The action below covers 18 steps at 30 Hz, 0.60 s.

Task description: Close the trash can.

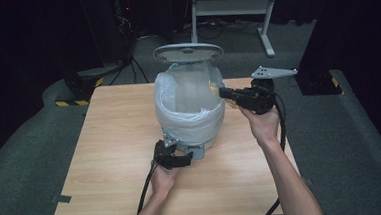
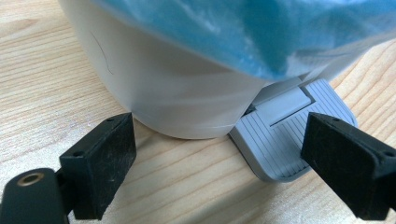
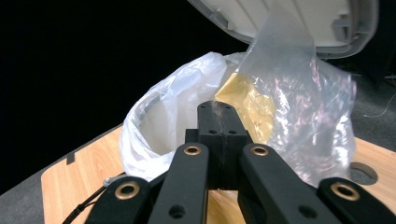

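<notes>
1. Our left gripper sits low at the front of the bin, jaws spread to either side of the grey pedal; whether it presses the pedal we cannot tell.
2. The bin stands mid-table, lid raised, a clear liner folded over its rim.
3. Our right gripper has its jaws pressed together, pinching a clear wrapper with a yellow piece inside, held at the bin's right rim.
4. We judge the opening done; dropping the wrapper in and closing the lid remain.
</notes>
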Each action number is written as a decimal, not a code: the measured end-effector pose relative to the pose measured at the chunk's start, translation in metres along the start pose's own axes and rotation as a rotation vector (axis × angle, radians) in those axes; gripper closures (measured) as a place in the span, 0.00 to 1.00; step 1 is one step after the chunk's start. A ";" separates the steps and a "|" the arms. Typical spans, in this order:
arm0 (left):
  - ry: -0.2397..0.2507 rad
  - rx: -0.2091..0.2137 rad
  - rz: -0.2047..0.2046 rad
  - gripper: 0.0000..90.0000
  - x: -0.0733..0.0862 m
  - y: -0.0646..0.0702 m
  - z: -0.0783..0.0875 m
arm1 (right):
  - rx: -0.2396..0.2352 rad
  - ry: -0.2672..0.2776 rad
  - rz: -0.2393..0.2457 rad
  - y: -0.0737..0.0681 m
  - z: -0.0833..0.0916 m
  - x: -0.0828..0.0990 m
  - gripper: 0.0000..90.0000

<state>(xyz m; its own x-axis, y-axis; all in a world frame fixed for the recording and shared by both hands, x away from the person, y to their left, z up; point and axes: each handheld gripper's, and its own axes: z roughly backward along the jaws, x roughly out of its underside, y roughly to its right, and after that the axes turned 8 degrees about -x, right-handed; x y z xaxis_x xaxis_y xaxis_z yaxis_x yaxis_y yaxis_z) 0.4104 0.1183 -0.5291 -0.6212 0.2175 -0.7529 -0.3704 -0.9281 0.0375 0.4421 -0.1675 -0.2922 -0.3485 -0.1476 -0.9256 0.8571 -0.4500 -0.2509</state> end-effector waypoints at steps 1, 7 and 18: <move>0.000 0.000 0.000 0.11 0.000 0.000 0.000 | -0.003 -0.007 -0.001 0.000 -0.003 -0.001 1.00; 0.000 0.000 0.000 0.11 0.000 0.000 0.000 | -0.029 -0.021 -0.006 0.001 -0.014 -0.004 1.00; 0.000 0.000 0.000 0.11 0.000 0.000 0.000 | -0.065 -0.056 -0.025 0.006 -0.030 -0.005 1.00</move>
<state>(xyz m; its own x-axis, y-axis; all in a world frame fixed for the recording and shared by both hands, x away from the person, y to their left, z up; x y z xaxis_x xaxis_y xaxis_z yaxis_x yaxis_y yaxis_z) 0.4104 0.1183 -0.5292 -0.6211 0.2176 -0.7529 -0.3705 -0.9281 0.0373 0.4606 -0.1429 -0.2979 -0.3895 -0.1869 -0.9018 0.8699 -0.3964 -0.2936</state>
